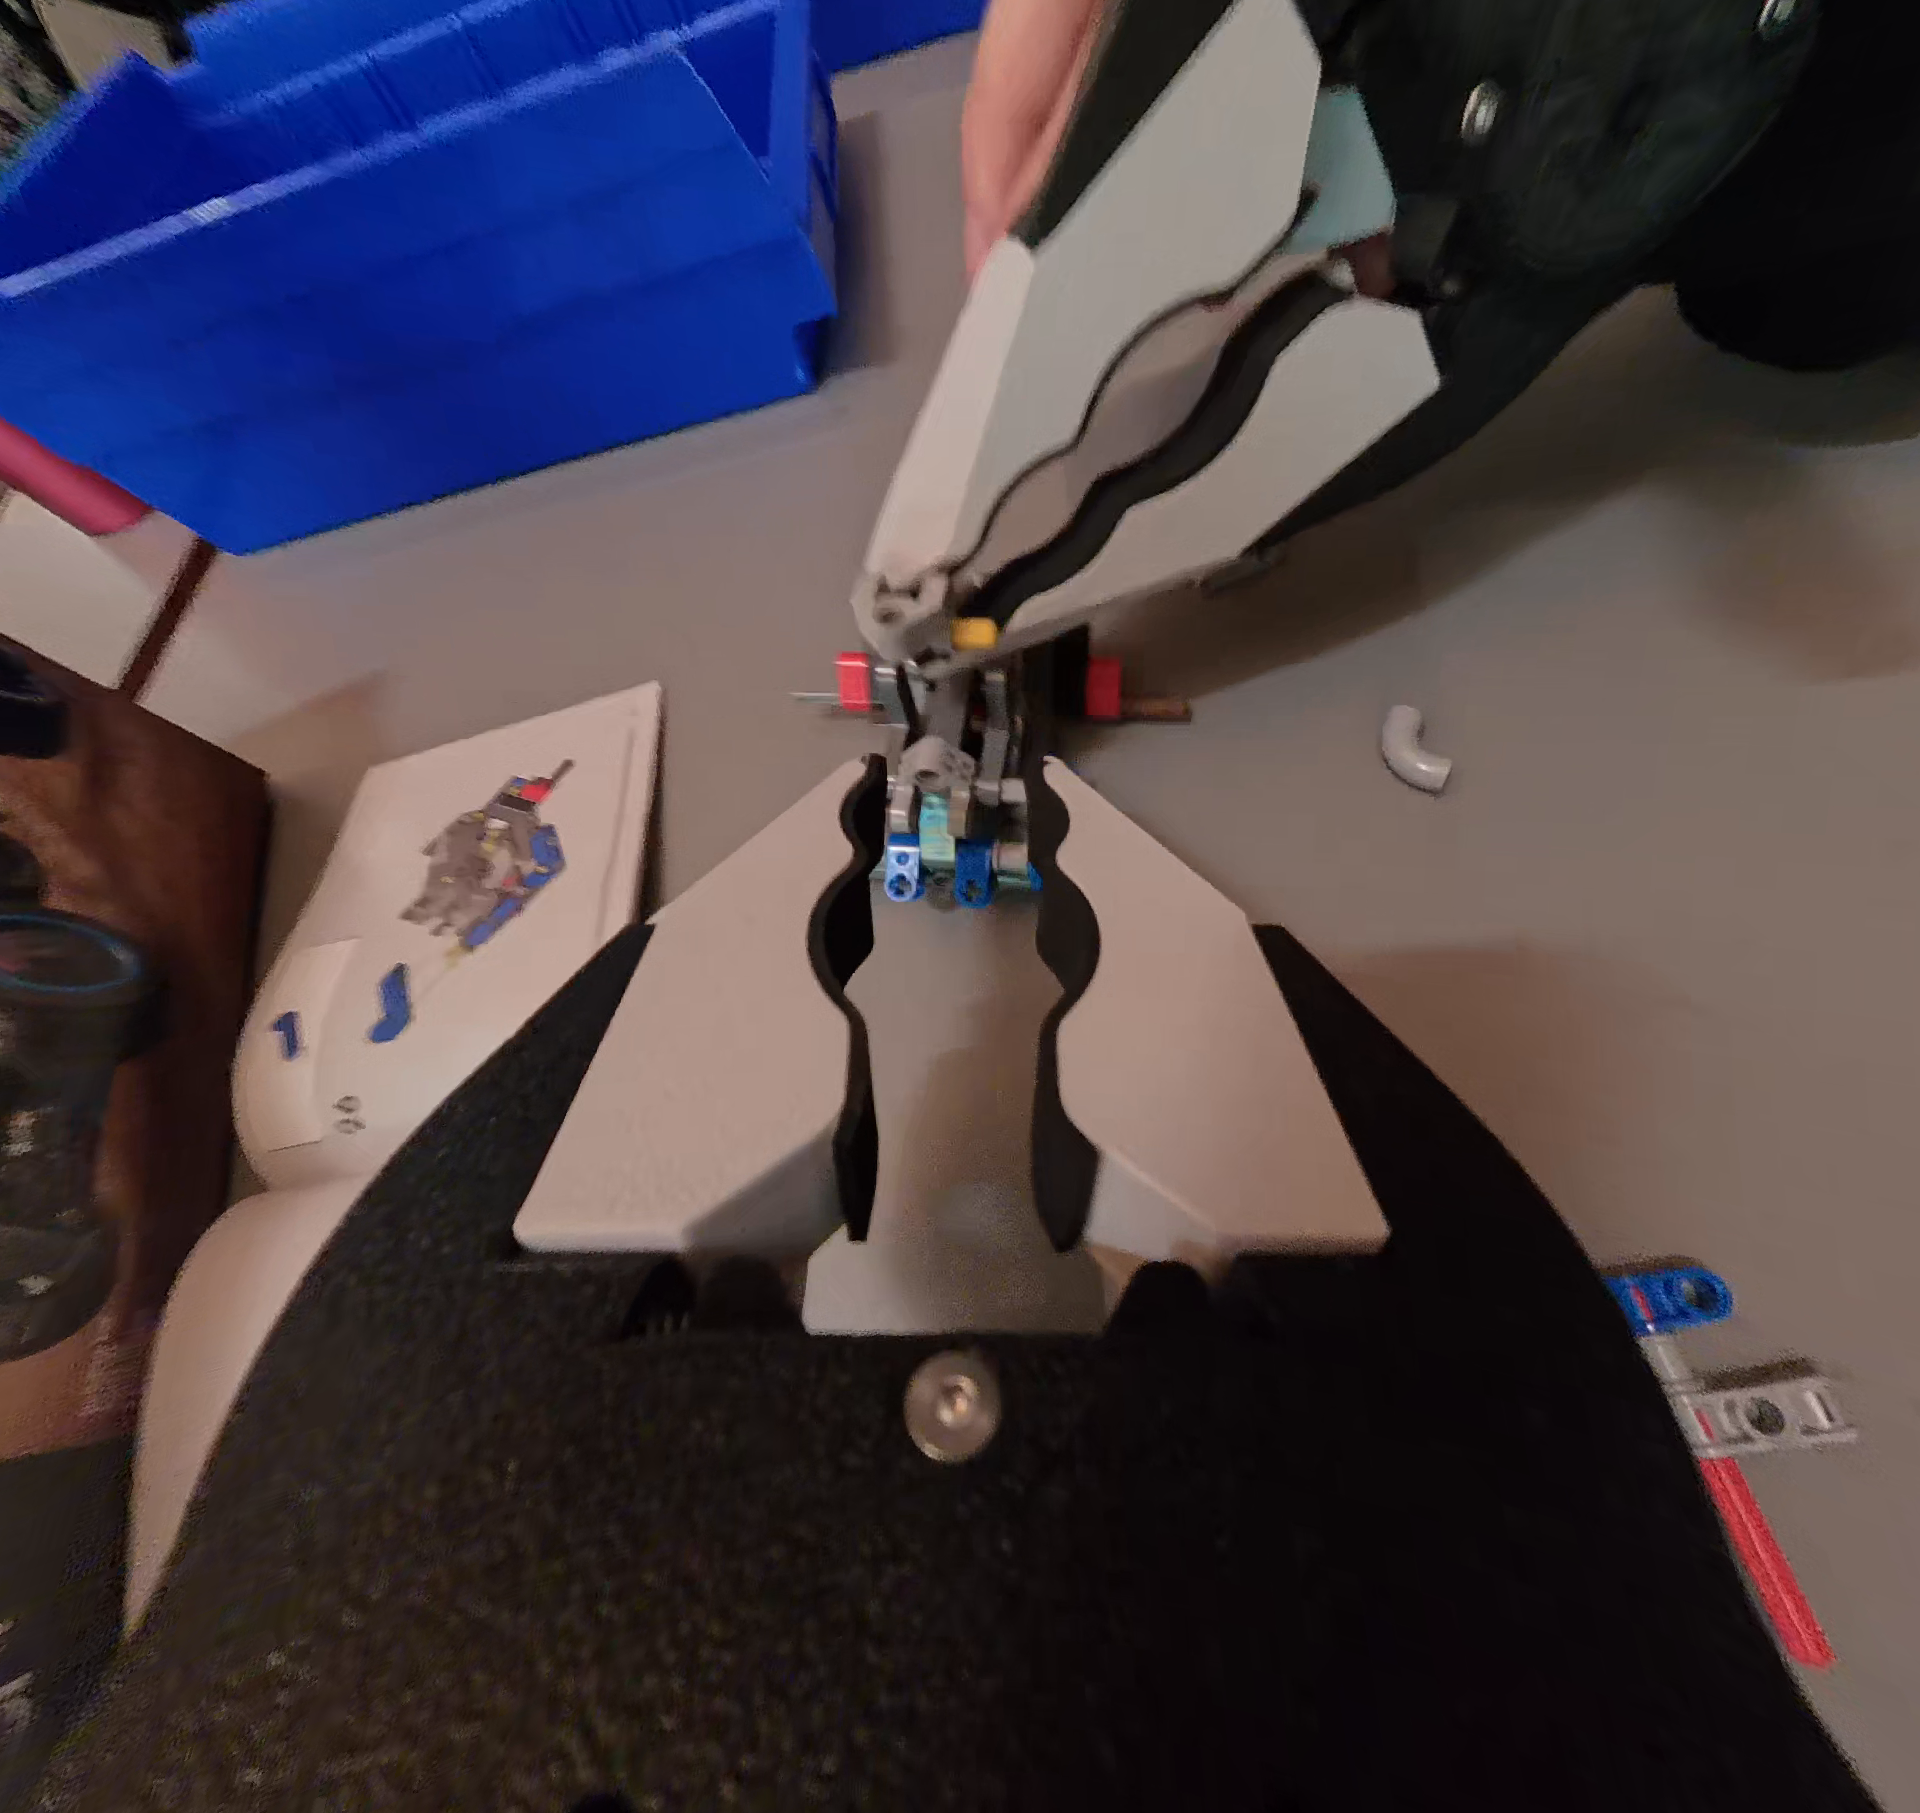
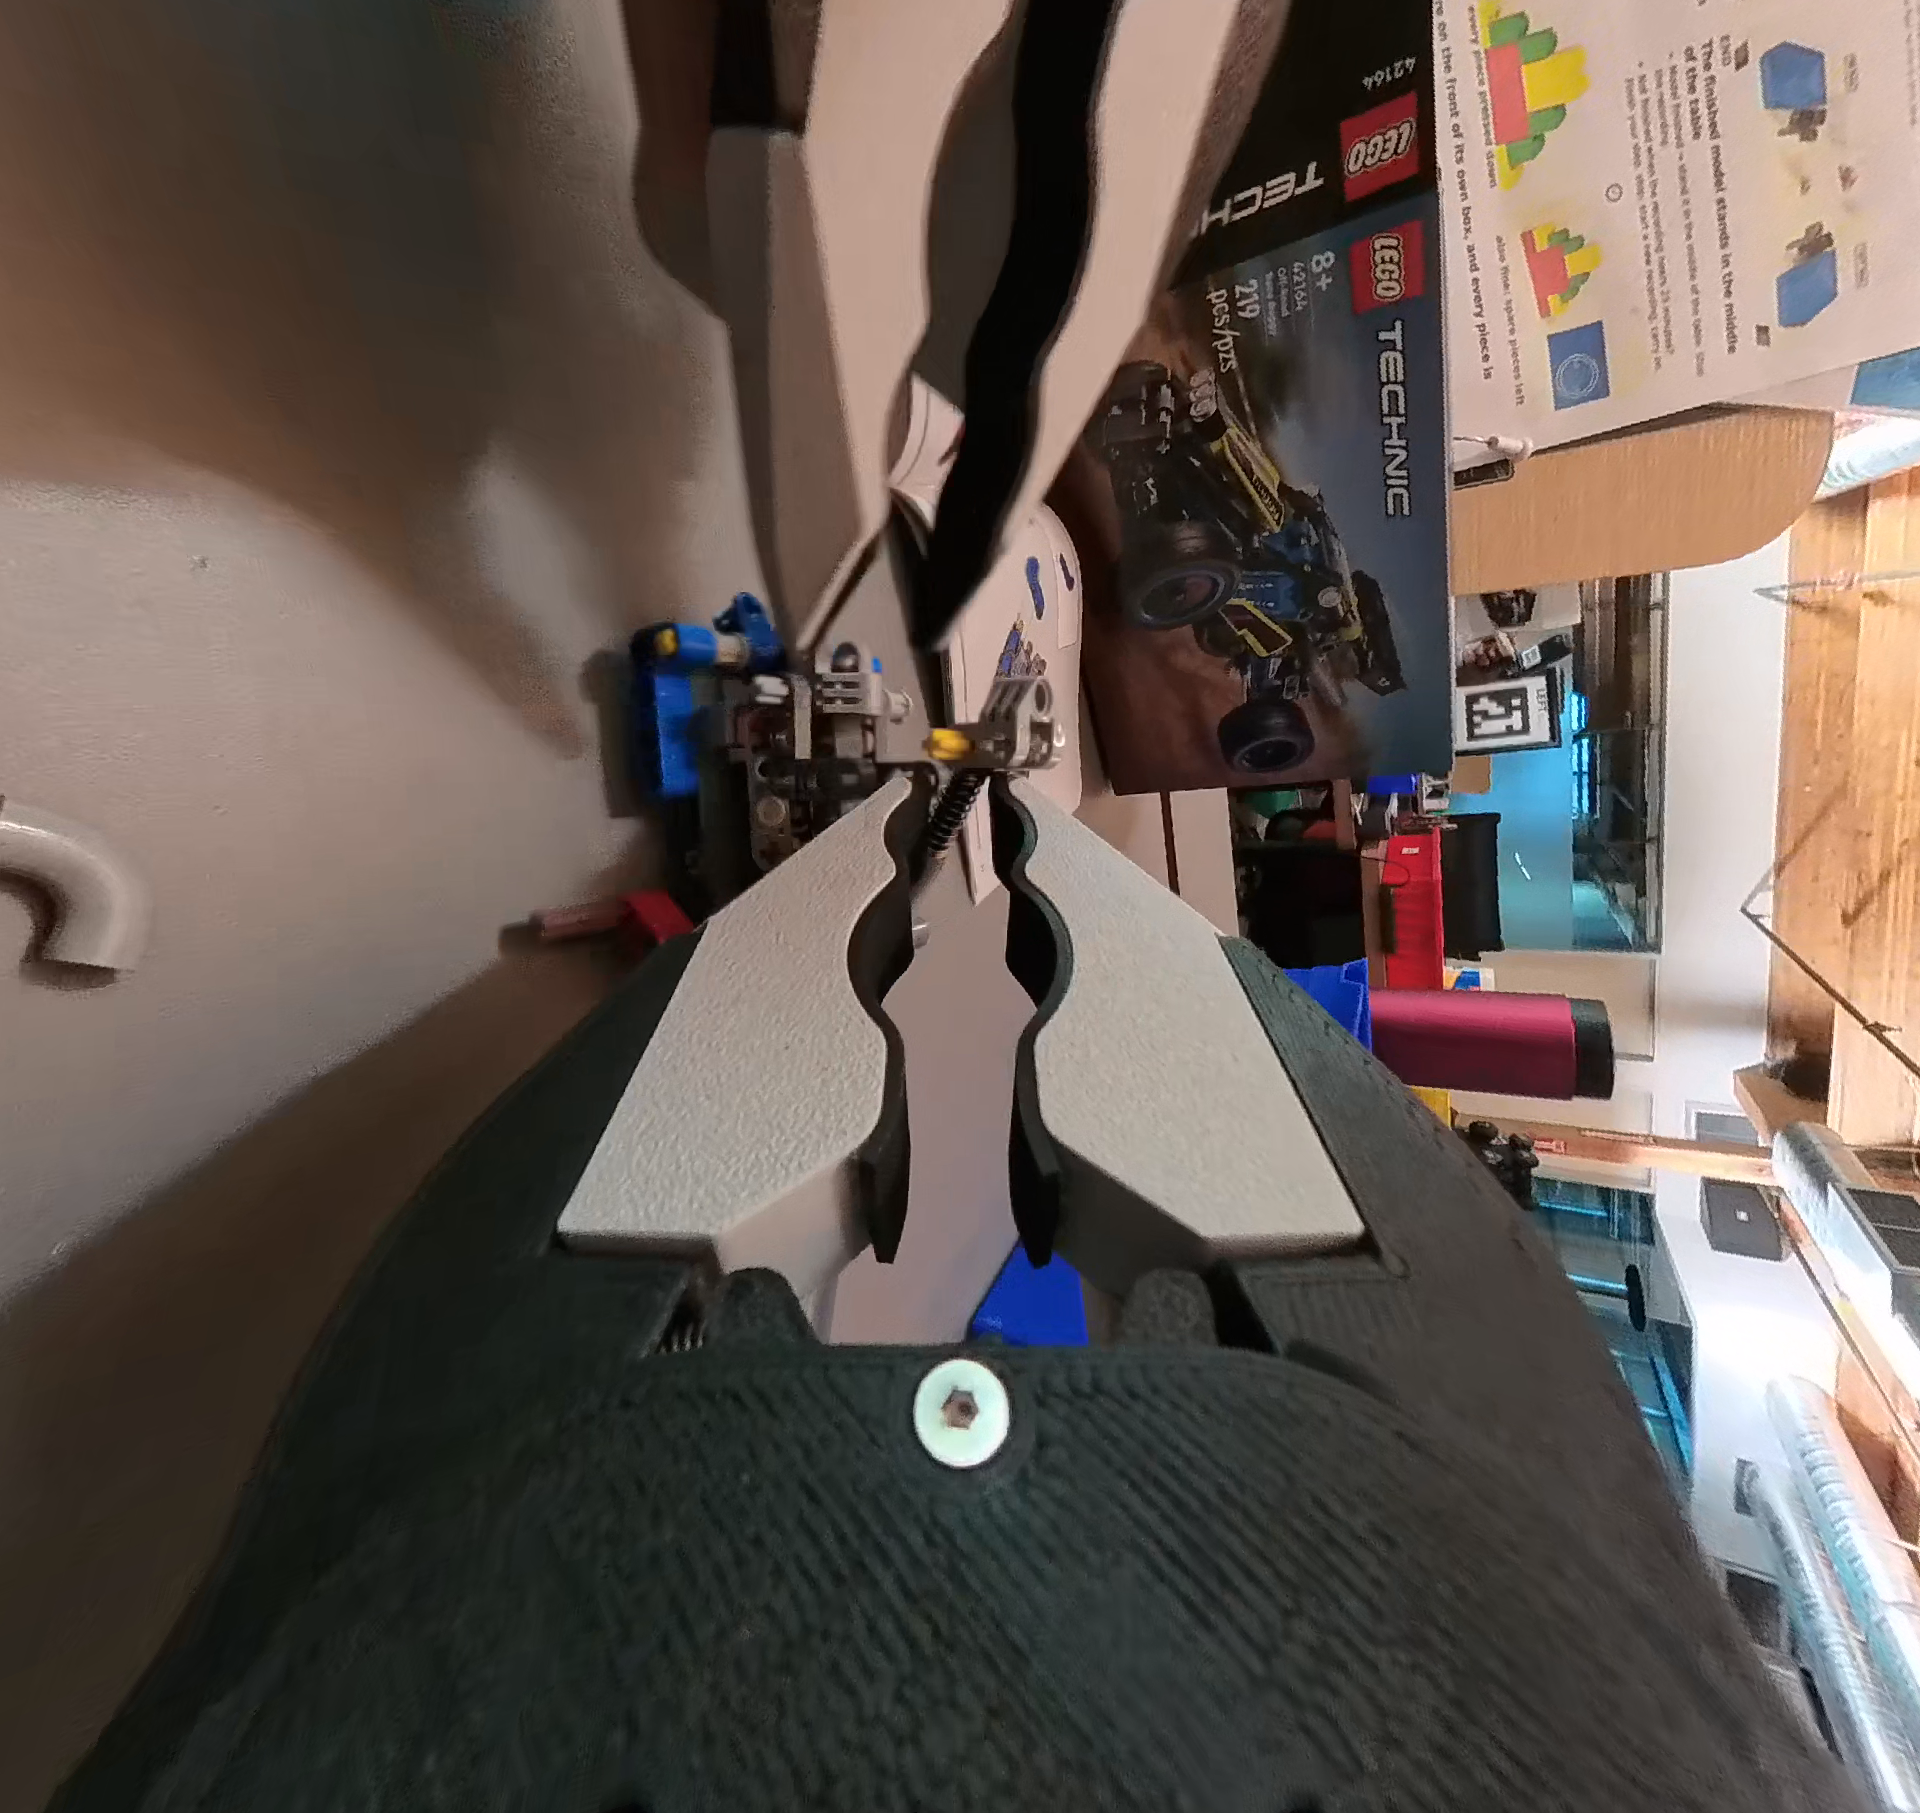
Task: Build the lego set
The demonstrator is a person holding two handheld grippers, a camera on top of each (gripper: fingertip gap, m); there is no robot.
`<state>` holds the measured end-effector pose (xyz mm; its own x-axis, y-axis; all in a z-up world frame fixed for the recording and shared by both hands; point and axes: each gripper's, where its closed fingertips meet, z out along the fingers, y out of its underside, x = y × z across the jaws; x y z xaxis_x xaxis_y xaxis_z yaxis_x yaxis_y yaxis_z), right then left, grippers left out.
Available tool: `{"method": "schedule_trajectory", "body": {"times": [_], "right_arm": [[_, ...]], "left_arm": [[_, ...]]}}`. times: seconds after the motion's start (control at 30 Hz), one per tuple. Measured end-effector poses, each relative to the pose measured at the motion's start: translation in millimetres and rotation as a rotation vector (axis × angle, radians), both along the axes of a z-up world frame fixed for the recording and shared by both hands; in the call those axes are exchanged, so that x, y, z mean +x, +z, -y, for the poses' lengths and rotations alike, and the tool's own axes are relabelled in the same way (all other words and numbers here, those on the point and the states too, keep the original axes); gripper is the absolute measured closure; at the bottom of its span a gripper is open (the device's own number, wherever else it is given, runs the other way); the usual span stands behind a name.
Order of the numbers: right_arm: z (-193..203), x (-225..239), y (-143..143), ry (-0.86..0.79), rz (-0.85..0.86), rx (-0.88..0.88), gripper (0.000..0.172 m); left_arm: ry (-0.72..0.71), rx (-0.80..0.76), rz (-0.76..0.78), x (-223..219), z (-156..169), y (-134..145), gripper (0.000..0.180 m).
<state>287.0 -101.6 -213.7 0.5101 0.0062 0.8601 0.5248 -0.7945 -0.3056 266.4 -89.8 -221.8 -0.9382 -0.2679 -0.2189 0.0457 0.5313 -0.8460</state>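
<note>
One grey table (image 1: pixel 1455 932) carries all items. Two blue bins (image 1: pixel 416 236) stand at its far left. One toy box (image 2: pixel 1278 516) with a printed buggy stands behind one open instruction booklet (image 1: pixel 499 880). One magenta bottle (image 2: pixel 1486 1036) lies beyond.

One partly built brick model (image 1: pixel 951 807), grey with blue and red parts, sits at mid-table; its long axis runs away from the left gripper (image 1: pixel 956 828) toward the right gripper (image 1: pixel 935 620). The left gripper's jaws stand at a moderate gap, pads pressed on both flanks of the model's near blue end. The right gripper's jaws are narrow, set about a black spring strut (image 2: pixel 951 818) hanging from a grey link with one yellow pin (image 2: pixel 943 743); whether both pads press on it cannot be told.

Loose parts: one red-and-grey beam assembly (image 1: pixel 1756 1431), one grey curved elbow piece (image 1: pixel 1413 747).
</note>
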Motion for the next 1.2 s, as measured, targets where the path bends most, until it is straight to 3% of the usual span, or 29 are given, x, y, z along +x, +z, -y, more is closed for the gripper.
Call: {"method": "schedule_trajectory", "body": {"times": [0.27,0.4,0.7,0.83,0.93,1.2], "right_arm": [[-0.7,1.8,-5.9,0.02,0.007,0.004,0.166],[-1.4,2.7,-5.7,0.017,-0.012,0.053,0.165],[2.0,6.8,-3.2,0.005,0.008,0.067,0.167],[2.9,7.6,-4.1,-0.003,0.029,0.054,0.167],[3.5,9.0,-4.4,-0.011,0.057,0.033,0.167],[3.4,10.1,-3.4,-0.017,0.08,0.031,0.167]], "left_arm": [[0.067,-0.071,0.147,12.6,9.8,37.4,0.163],[0.047,-0.002,0.106,11.4,16.8,19.3,0.161],[0.052,-0.006,0.047,12.7,8.4,16.0,0.163],[0.044,0.046,-0.053,9.7,3.7,-2.8,0.151],[0.02,-0.014,-0.041,7.3,7.4,2.4,0.164],[0.019,0.024,0.008,8.3,14.5,-9.0,0.165]]}}
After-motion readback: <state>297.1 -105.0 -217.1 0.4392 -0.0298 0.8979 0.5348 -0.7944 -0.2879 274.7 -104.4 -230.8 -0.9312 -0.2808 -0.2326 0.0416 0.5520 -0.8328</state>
